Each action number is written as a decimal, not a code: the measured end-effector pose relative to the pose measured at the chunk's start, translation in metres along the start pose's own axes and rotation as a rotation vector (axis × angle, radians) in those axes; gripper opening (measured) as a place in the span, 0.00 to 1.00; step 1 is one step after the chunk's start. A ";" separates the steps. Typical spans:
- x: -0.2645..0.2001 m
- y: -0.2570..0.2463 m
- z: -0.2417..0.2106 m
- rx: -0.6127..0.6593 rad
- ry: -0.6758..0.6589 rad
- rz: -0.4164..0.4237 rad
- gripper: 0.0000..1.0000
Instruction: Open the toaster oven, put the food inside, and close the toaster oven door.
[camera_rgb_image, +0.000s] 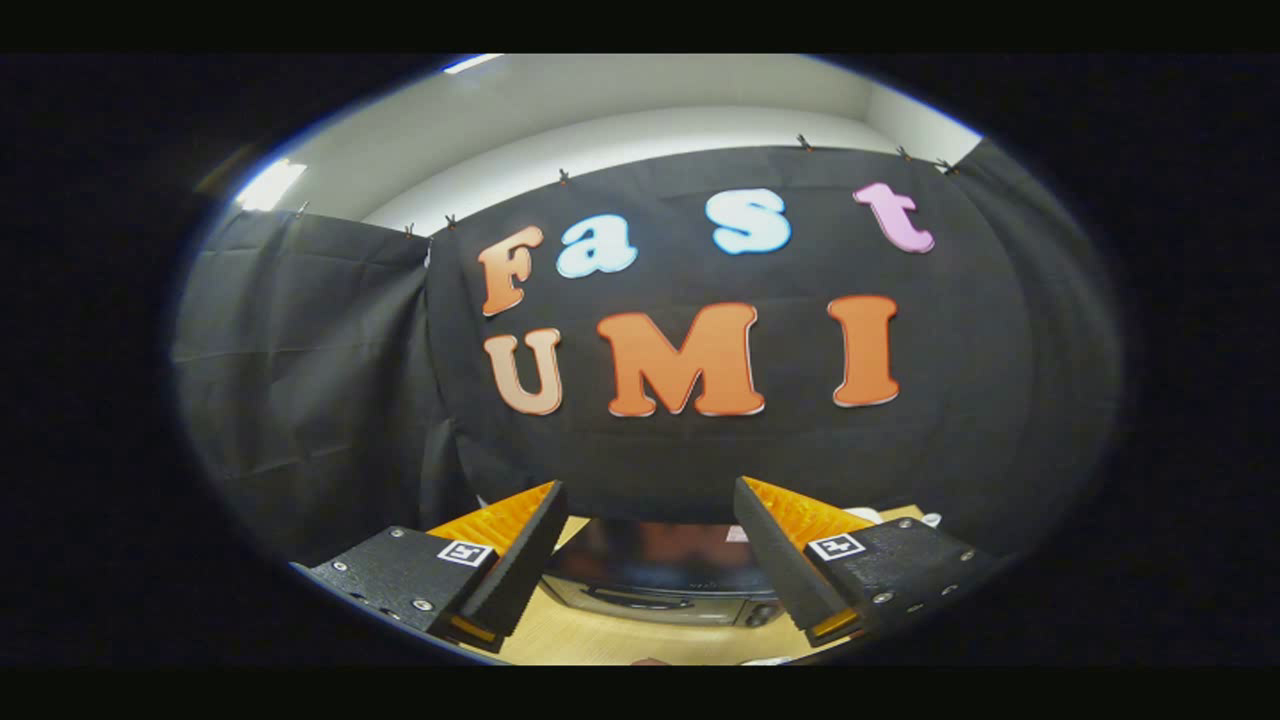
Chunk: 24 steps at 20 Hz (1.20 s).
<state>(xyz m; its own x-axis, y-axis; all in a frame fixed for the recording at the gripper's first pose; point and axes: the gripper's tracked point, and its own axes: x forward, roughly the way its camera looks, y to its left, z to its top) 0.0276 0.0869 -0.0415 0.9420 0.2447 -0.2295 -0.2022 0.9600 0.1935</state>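
Gripper view: the toaster oven is seen ahead and below the spread, empty gripper, its door shut.

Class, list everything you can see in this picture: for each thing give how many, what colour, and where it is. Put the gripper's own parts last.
Toaster oven: one, silver with a dark glossy top, on the table between and just beyond the fingers; door looks closed.
Table: one, light wood, under the toaster oven.
White thing: one, white, on the table beyond the right-hand finger; too small to tell what it is.
Cloth wall: black, hung behind the table, clipped along its top edge.
Room wall: white, above the cloth.
Ceiling lights: two, bright white, high above the cloth.
Gripper: one, fingers spread wide, holding nothing, above the table.
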 end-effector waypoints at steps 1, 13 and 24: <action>-0.004 -0.002 0.014 -0.024 -0.032 -0.011 0.98; -0.049 -0.013 0.114 -0.111 -0.332 -0.050 0.98; -0.063 -0.032 0.123 -0.097 -0.386 -0.078 0.98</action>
<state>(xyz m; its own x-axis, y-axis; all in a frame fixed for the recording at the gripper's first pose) 0.0076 0.0243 0.0836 0.9832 0.1192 0.1384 -0.1330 0.9866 0.0947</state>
